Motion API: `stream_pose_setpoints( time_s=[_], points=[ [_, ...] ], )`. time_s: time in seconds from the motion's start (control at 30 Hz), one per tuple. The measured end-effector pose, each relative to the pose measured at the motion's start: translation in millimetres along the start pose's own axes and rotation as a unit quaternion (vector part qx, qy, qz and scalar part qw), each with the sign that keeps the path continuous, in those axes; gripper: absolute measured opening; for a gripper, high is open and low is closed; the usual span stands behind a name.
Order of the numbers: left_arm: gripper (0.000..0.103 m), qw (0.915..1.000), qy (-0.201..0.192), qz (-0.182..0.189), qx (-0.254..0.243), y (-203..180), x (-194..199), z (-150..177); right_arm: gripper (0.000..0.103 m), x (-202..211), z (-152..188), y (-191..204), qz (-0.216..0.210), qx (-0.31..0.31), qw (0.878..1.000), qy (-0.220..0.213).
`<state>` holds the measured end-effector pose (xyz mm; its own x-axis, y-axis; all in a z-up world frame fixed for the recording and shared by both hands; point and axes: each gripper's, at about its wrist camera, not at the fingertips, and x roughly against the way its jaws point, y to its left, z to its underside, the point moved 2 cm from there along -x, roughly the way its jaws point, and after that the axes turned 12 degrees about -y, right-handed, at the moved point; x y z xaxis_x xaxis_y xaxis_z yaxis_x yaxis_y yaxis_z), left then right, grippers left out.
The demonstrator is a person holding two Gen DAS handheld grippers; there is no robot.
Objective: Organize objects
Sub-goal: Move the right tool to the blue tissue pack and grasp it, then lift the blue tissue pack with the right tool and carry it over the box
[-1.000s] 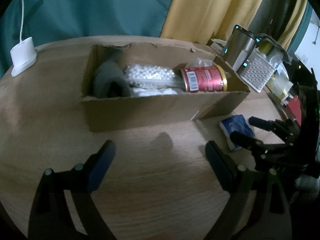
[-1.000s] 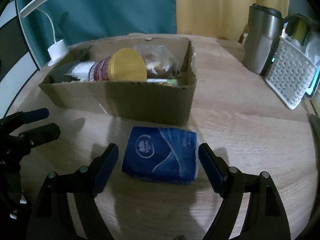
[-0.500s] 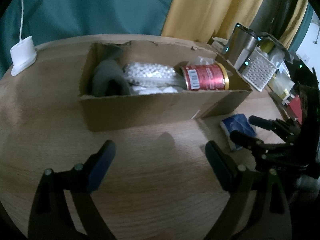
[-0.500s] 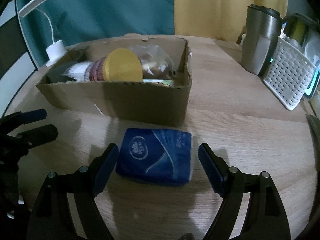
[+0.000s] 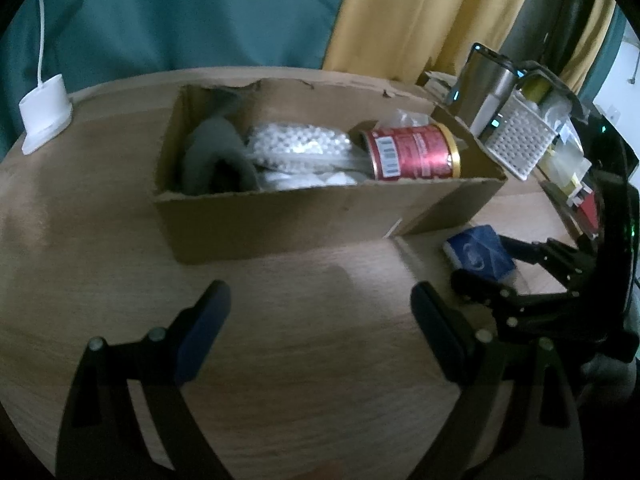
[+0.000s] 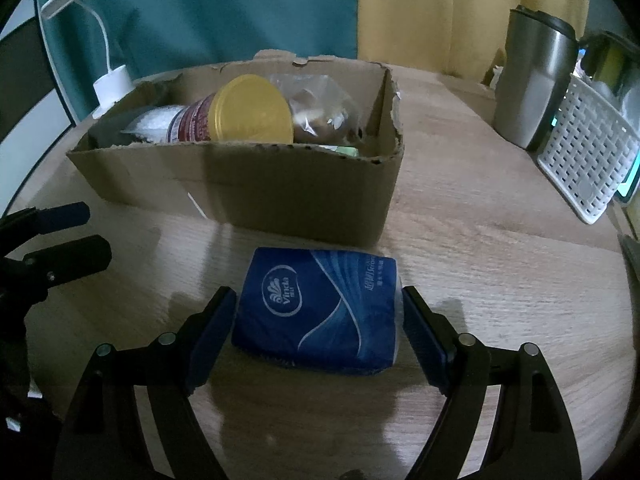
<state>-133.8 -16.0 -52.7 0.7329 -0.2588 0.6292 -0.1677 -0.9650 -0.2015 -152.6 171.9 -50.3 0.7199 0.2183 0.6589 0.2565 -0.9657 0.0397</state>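
Note:
A blue tissue pack (image 6: pixel 320 312) lies flat on the wooden table, just in front of the cardboard box (image 6: pixel 280 192). My right gripper (image 6: pixel 318 300) straddles the pack with a pad close beside each short side, and its jaws are closing. I see no squeeze on the wrapper. The box holds a red can with a gold lid (image 6: pixel 248 110), a clear bag of food, a bag of white beads (image 5: pixel 296 144) and a grey cloth (image 5: pixel 216 156). In front of the box (image 5: pixel 280 220), my left gripper (image 5: pixel 320 296) hangs open over bare table. The left wrist view shows the pack (image 5: pixel 478 254) between the right gripper's fingers (image 5: pixel 472 280).
A white lamp base (image 6: pixel 112 86) stands at the table's far left edge. A steel mug (image 6: pixel 532 80) and a white plastic basket (image 6: pixel 588 152) stand at the right, with more clutter behind them. Teal and yellow curtains hang behind the table.
The right gripper has come forward around the tissue pack, and its jaws have drawn in towards the pack's sides. The left gripper has kept still.

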Motion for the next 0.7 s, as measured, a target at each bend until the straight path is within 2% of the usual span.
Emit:
stream_pose_setpoints(
  time_s=[0.03, 0.2, 0.7],
  points=[
    [0.093, 1.0, 0.0, 0.0, 0.0, 0, 0, 0, 0.079, 1, 0, -1, 0.0, -0.002, 1.0, -0.002],
    [0.093, 1.0, -0.005, 0.0, -0.005, -1, 2, -3, 0.077, 2, -4, 0, -0.006, -0.012, 1.0, -0.001],
    [0.093, 0.9995, -0.029, 0.009, -0.011, -6, 20, -16, 0.077, 35, -21, 4, -0.011, -0.004, 0.999, -0.032]
  ],
)
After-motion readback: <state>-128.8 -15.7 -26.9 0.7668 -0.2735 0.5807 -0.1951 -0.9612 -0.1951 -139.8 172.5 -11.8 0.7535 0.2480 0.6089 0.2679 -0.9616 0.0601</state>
